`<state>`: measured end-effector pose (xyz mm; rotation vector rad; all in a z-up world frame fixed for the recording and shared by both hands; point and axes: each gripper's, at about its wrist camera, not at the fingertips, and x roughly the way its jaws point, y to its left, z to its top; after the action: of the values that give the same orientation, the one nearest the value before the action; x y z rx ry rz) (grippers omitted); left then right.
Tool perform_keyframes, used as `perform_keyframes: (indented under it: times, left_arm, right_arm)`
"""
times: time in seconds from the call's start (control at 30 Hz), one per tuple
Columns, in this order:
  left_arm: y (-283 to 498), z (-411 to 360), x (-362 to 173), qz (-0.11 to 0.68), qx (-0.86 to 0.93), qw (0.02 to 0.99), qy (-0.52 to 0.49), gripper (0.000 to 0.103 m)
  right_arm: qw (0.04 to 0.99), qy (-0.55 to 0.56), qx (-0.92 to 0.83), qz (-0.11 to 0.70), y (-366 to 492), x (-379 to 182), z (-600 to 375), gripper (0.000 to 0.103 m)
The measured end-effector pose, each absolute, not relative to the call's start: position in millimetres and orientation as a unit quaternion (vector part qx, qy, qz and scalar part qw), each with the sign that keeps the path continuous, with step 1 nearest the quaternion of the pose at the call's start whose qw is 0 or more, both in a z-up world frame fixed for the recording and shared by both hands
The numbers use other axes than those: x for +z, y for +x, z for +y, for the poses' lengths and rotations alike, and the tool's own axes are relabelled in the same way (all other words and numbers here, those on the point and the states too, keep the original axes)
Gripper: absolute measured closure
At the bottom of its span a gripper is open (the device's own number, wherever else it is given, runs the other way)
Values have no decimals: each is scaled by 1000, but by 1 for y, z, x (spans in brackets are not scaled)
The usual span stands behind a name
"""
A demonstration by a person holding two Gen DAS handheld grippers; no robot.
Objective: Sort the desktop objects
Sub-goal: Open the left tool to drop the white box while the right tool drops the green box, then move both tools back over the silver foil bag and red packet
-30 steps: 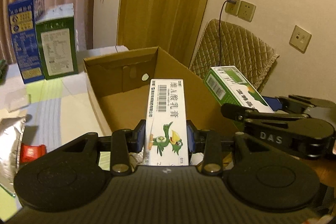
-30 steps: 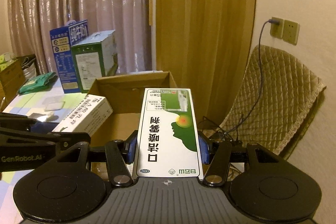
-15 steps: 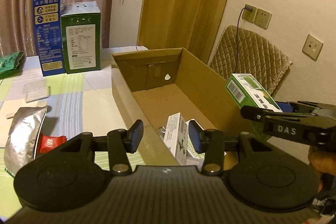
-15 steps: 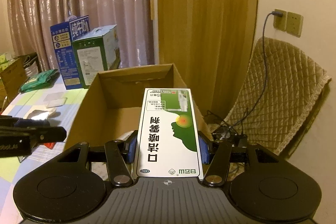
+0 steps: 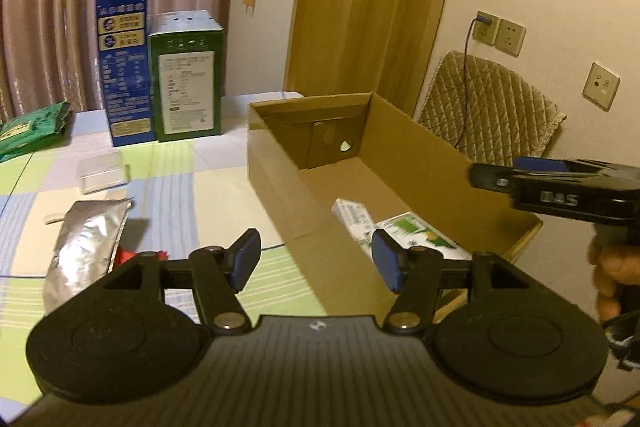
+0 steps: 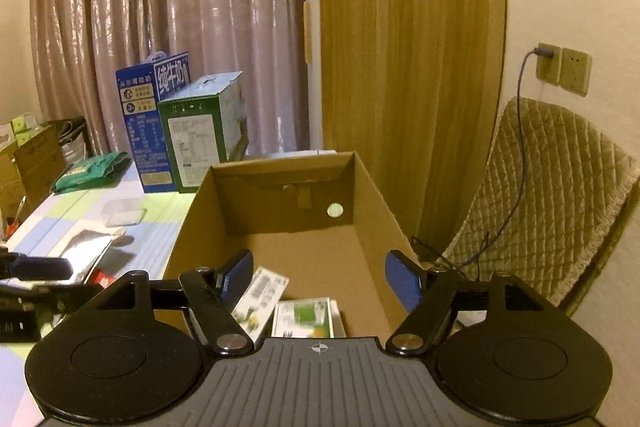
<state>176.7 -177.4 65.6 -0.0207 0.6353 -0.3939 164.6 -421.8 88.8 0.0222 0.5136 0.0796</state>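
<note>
Left wrist view, fingers: left gripper has its jaws opening with nothing between the blue pads; it points at the near wall of the carton.
Right wrist view, fingers: right gripper also has its jaws opening, empty, and it hangs over the near end of the carton.
Inside the carton: two small boxes lie on the floor at the near end, a white box at 11 o'clock from a green box, and they seem to touch.
Left of the carton: a foil pouch at 9 o'clock, a red packet just beside it, a clear case at 10 o'clock.
Far side: blue milk box and green milk box stand upright together at 11 o'clock; a green bag is at the table edge.
Done: two boxes are in the carton, as I judge.
Left to do: pouch, packet and case probably wait for sorting.
</note>
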Motion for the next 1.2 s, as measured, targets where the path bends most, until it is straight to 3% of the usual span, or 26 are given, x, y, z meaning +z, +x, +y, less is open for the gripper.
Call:
perform_keyframes:
  times: [0.23, 0.37, 0.67, 1.2]
  left_arm:
    - [151, -142, 63, 310, -173, 935, 7, 41]
    - [133, -116, 60, 313, -159, 936, 7, 26]
    - [99, -47, 60, 309, -110, 944, 27, 12]
    - [109, 27, 37, 320, -79, 943, 47, 8]
  right_arm:
    - [968, 30, 43, 245, 128, 98, -412, 24]
    - [969, 45, 74, 231, 108, 106, -393, 19]
    - [959, 41, 156, 232, 82, 105, -318, 12]
    - [930, -33, 222, 291, 100, 54, -232, 10]
